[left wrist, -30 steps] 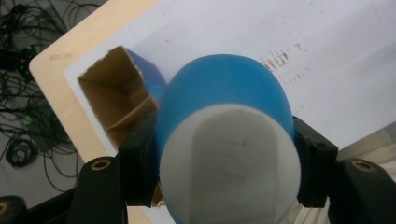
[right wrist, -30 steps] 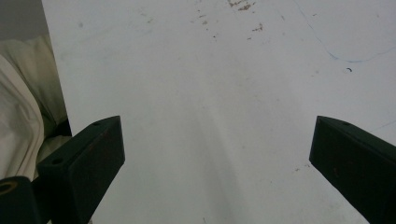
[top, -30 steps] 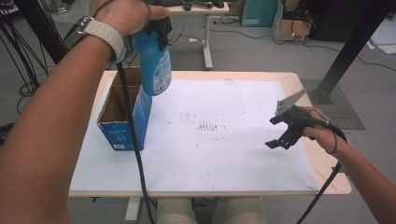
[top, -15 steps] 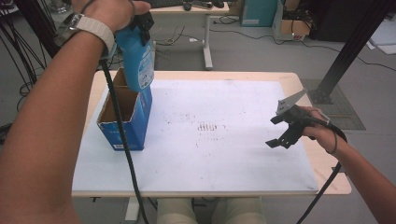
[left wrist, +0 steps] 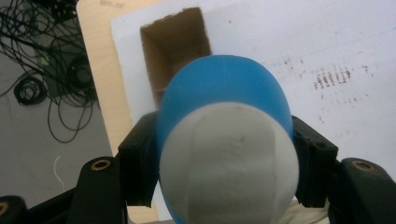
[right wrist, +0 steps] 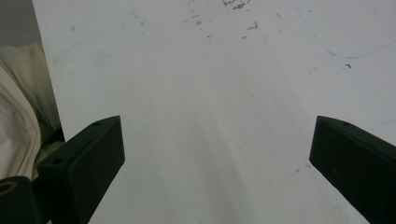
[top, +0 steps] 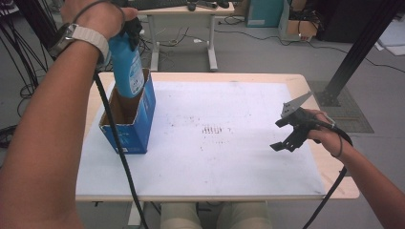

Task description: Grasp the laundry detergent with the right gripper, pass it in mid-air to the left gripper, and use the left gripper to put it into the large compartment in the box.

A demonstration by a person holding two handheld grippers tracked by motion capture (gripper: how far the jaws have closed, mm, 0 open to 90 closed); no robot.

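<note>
A white mat (top: 239,157) covers a pale wooden table (top: 334,171) on a grey floor, with loose black cables (top: 14,95) lying beyond the table's left edge. Taking the open blue cardboard box (top: 136,129) as the landmark: it stands upright on the mat near the table's left end, its top open. Directly above the box's far end, the left gripper (top: 126,28) clamps a blue bottle (top: 126,71) by its upper part, the bottle hanging upright with its base dipping into the box's opening. In the left gripper view the two jaws press against either side of the bottle (left wrist: 224,140), whose white cap faces the camera, with the box (left wrist: 175,46) beyond it. Well to the right of the box, the right gripper (top: 289,131) hovers over the mat, its jaws spread wide with nothing between them.
</note>
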